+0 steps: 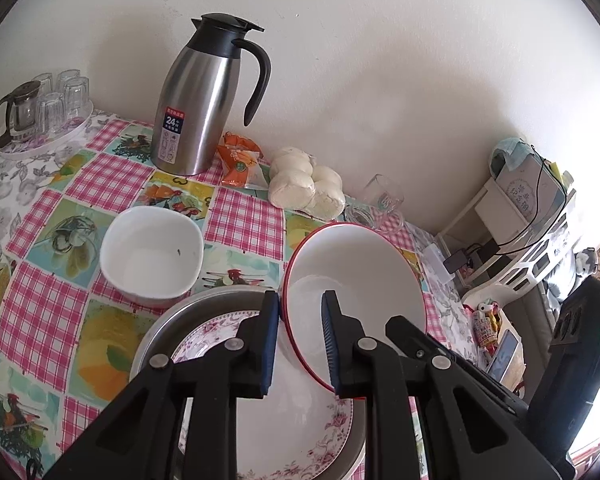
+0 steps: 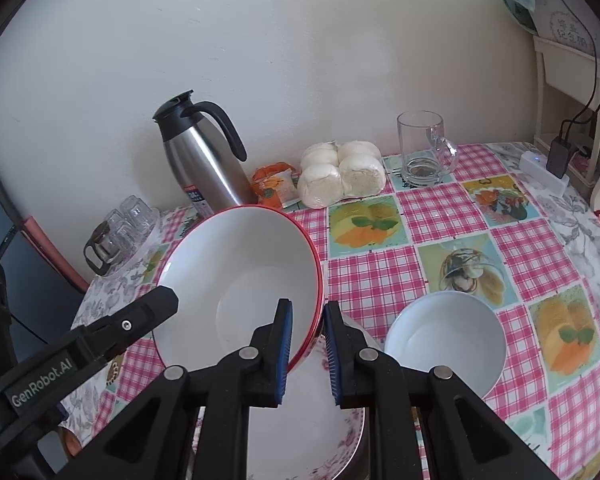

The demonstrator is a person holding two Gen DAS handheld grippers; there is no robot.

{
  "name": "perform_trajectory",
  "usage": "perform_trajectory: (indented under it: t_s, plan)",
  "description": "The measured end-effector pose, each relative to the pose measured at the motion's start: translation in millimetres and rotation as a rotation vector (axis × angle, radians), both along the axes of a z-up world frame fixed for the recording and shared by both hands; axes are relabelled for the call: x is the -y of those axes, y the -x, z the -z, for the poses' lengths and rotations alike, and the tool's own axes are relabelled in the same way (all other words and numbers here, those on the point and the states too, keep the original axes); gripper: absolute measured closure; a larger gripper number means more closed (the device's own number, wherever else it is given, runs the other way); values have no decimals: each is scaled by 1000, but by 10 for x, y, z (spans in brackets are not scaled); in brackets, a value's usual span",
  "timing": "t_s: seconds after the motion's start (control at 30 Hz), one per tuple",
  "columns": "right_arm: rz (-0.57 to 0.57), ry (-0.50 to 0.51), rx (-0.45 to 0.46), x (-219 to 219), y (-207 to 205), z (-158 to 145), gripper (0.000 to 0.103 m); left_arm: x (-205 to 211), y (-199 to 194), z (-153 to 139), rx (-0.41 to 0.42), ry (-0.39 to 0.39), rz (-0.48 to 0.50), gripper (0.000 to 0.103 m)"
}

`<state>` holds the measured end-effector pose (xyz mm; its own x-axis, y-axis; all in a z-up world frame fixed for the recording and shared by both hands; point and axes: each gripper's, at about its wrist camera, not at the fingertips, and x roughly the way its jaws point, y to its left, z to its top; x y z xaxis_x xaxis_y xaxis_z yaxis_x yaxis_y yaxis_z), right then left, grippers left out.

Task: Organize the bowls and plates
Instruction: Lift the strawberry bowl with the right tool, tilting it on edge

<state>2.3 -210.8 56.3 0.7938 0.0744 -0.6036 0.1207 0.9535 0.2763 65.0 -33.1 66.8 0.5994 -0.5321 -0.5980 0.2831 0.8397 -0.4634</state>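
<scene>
A red-rimmed white bowl is tilted above a floral plate that lies in a metal basin. My left gripper has its jaws on either side of the bowl's left rim. My right gripper has its jaws on either side of the bowl's right rim. Both sets of jaws stand a little apart around the rim. A plain white bowl sits on the tablecloth beside the basin.
A steel thermos jug, an orange snack packet, bagged buns and a glass mug stand by the wall. A tray of glasses is at the far left. A cluttered shelf stands past the table's right edge.
</scene>
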Motion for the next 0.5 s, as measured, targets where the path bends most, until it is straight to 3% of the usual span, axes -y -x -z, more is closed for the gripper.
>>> perform_trajectory:
  t_s: [0.5]
  plan:
    - [-17,1,33,-177,296,-29,85,-229,277,53,0,33,-14,80]
